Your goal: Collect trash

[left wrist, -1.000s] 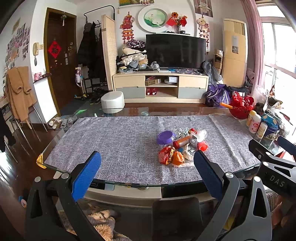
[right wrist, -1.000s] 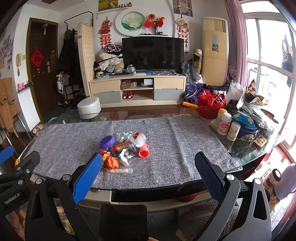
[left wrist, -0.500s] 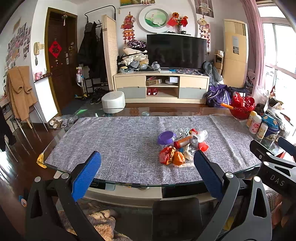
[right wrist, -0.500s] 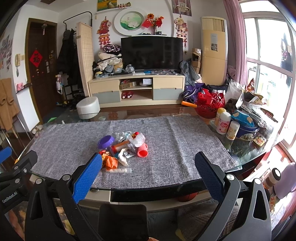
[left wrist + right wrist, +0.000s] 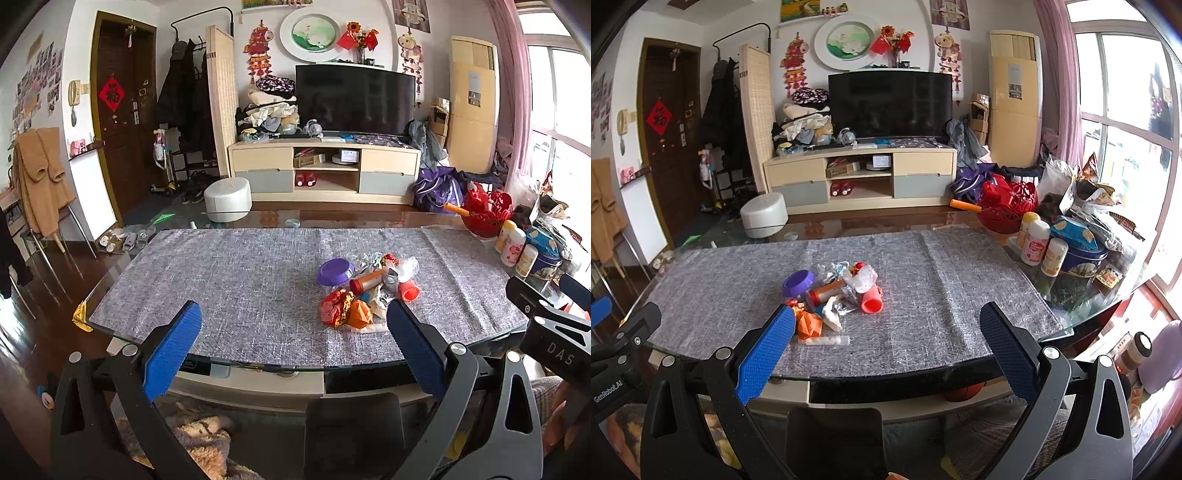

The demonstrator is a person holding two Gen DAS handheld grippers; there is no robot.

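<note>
Behind the glass table (image 5: pixel 258 218): black flat television (image 5: pixel 354 101) atop a beige wooden cabinet (image 5: pixel 325 173), round white stool (image 5: pixel 227 199), red openwork basket (image 5: pixel 1008 210), 3 white bottles (image 5: pixel 1039 245).

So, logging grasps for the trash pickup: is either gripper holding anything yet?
No. The left gripper and right gripper are both open and empty, short of the trash pile.

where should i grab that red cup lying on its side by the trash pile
Grip the red cup across its ribbed round body, not the rim. It lies tipped over at the right edge of the trash pile, mouth toward the near table edge, with bare grey cloth to its right. Probably best to bring the open right hand-held gripper down from above, fingers straddling its sides.
</note>
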